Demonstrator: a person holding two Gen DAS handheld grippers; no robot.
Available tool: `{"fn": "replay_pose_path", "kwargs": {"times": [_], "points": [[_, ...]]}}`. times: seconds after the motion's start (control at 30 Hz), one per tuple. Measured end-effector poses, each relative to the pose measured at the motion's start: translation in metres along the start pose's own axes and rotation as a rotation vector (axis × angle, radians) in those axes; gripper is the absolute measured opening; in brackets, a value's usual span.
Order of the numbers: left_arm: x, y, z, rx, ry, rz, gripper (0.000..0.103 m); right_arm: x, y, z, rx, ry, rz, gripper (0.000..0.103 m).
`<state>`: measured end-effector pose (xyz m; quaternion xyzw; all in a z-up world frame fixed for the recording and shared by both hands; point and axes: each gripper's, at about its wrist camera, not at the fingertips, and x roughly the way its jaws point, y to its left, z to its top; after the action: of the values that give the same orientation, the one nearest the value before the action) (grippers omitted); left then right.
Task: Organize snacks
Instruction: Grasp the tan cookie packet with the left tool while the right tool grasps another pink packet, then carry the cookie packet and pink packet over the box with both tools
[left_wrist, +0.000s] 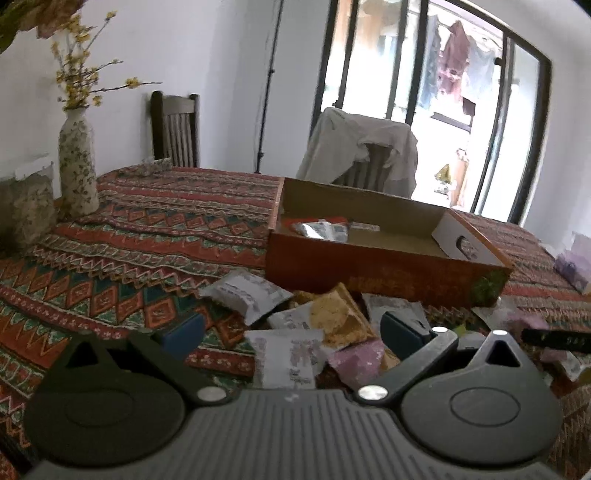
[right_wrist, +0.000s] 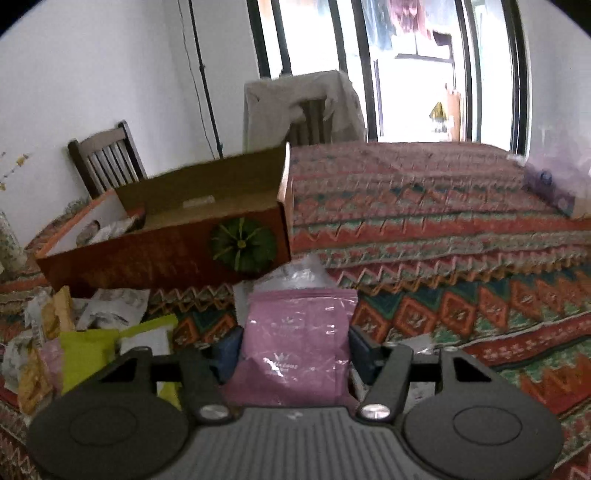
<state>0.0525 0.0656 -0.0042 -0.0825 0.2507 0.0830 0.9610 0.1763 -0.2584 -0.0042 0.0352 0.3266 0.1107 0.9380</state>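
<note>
Snacks: loose pile of small packets (left_wrist: 314, 328) on the patterned tabletop cloth (left_wrist: 147, 236), just in front of the cardboard box (left_wrist: 369, 266); white printed wrappers, yellow-tan ones, pink ones, a lime-green one (right_wrist: 86, 350).
Pink packet: glossy, mauve-pink pouch (right_wrist: 295, 343) with faint white print and glare spots; upright between the fingers of the right tool (right_wrist: 293, 354), top edge toward the box.
Right tool: half open, both blue pads (right_wrist: 364, 356) right against the pouch's side edges; gripped or only touching, cannot tell.
Left tool: wide open (left_wrist: 291, 332), nothing held; blue pads (left_wrist: 402, 330) spread over the packet pile, white wrapper (left_wrist: 288, 358) lying between them.
Box: shallow, open-topped, orange-red outside, plain brown inside, green round print (right_wrist: 243, 245) on one end, white end panel with a hand slot; one silvery packet (left_wrist: 321, 230) inside near the left end.
Vase: tall, floral pattern (left_wrist: 77, 166), yellow blossom twigs, at far left of the tabletop, well apart from the snacks.
Chairs: dark wooden one (left_wrist: 175, 129) against the wall; another draped with pale cloth (left_wrist: 362, 151) behind the box.
</note>
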Motion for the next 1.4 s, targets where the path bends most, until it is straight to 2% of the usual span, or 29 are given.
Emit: {"fn": "replay_pose_path", "kwargs": {"times": [0.23, 0.47, 0.57, 0.63, 0.77, 0.83, 1.0, 1.23, 1.4], "points": [[-0.001, -0.029, -0.01, 0.061, 0.033, -0.08, 0.103, -0.032, 0.001, -0.003, -0.015, -0.107, 0.025, 0.06], [0.002, -0.061, -0.036, 0.149, 0.075, -0.125, 0.102, -0.047, 0.009, -0.012, -0.057, -0.13, 0.077, 0.06], [0.006, -0.066, -0.039, 0.144, 0.096, -0.135, 0.089, -0.05, 0.012, -0.016, -0.067, -0.127, 0.102, 0.06], [0.009, -0.068, -0.041, 0.14, 0.11, -0.127, 0.077, -0.054, 0.014, -0.019, -0.073, -0.126, 0.12, 0.06], [0.018, -0.066, -0.045, 0.119, 0.146, -0.099, 0.076, -0.058, 0.015, -0.026, -0.076, -0.119, 0.146, 0.06], [0.019, -0.066, -0.047, 0.119, 0.153, -0.079, 0.062, -0.059, 0.015, -0.028, -0.077, -0.117, 0.156, 0.06], [0.009, -0.065, -0.048, 0.139, 0.121, -0.072, 0.044, -0.064, 0.013, -0.033, -0.072, -0.118, 0.165, 0.06], [-0.009, -0.063, -0.044, 0.138, 0.08, -0.088, 0.043, -0.066, 0.012, -0.033, -0.059, -0.137, 0.173, 0.06], [-0.016, -0.061, -0.029, 0.141, 0.032, -0.088, 0.043, -0.066, 0.016, -0.023, -0.07, -0.16, 0.171, 0.06]]}}
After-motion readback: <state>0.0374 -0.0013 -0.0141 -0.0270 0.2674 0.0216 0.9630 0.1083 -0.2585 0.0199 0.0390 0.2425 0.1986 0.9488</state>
